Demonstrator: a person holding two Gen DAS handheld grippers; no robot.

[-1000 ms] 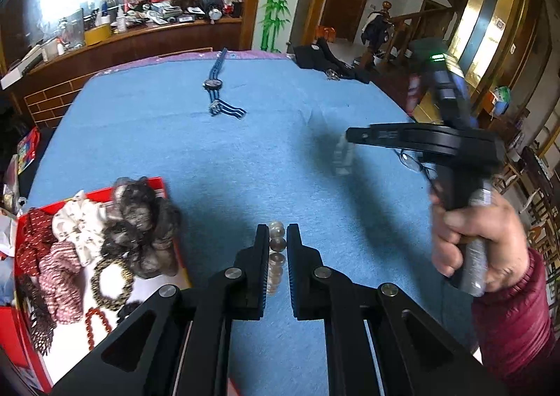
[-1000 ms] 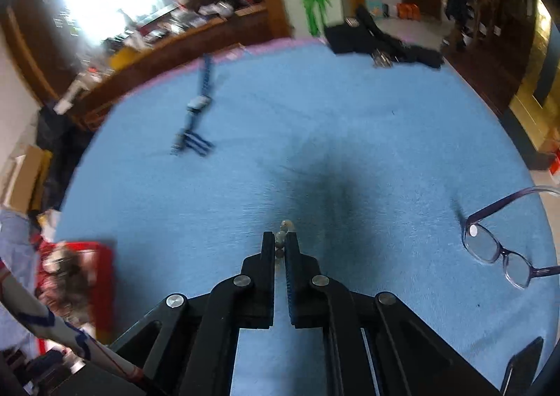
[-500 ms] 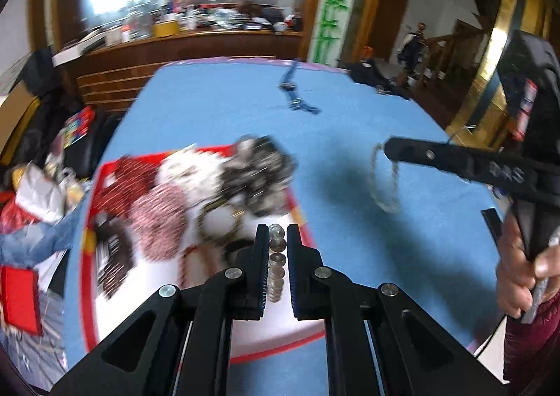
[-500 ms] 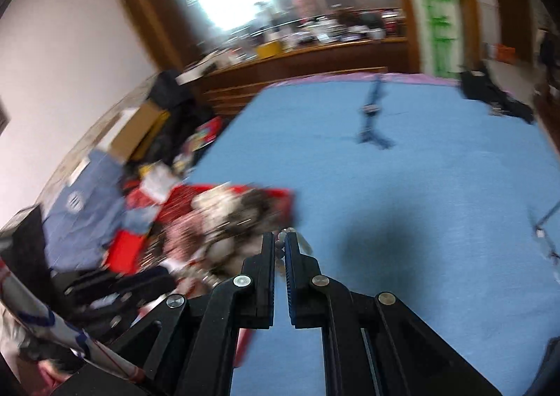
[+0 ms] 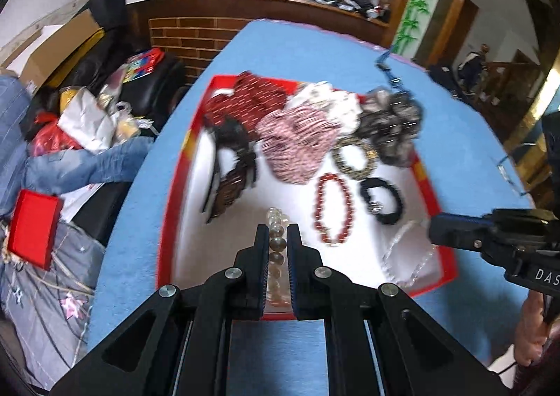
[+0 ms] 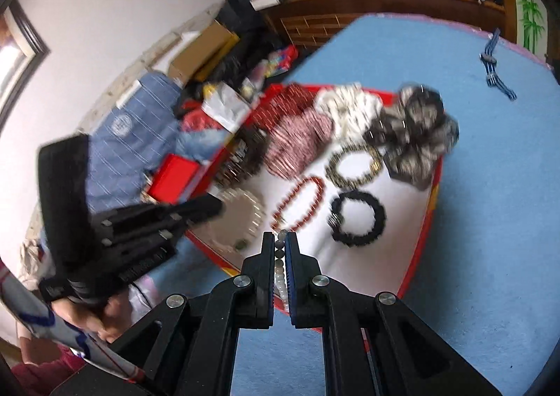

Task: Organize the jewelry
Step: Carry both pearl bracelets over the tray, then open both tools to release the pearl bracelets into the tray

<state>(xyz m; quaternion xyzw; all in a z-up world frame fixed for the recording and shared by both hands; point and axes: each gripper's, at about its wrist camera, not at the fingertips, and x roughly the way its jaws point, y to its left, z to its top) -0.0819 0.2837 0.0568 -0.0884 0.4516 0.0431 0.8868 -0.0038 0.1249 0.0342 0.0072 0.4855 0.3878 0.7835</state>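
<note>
My left gripper (image 5: 277, 231) is shut on a clear bead bracelet (image 5: 276, 242) and holds it over the near part of a red-rimmed white tray (image 5: 189, 207). My right gripper (image 6: 280, 238) is shut on a pale bead bracelet (image 6: 281, 266) over the same tray (image 6: 420, 231). In the left wrist view the right gripper (image 5: 434, 224) comes in from the right with its bracelet (image 5: 409, 252) hanging. The tray holds a red bead bracelet (image 5: 332, 208), a black one (image 5: 383, 200), a gold-brown one (image 5: 353, 158) and several fabric scrunchies (image 5: 297, 144).
The tray lies on a blue tablecloth (image 6: 497, 186). A blue striped watch strap (image 6: 491, 63) lies far off on the cloth. Left of the table are boxes, bags and a small red box (image 5: 33, 228). A wooden counter (image 5: 266, 7) stands behind.
Both grippers have swung left from the open blue cloth to over the tray, each still holding its bracelet. The glasses have left the right wrist view.
</note>
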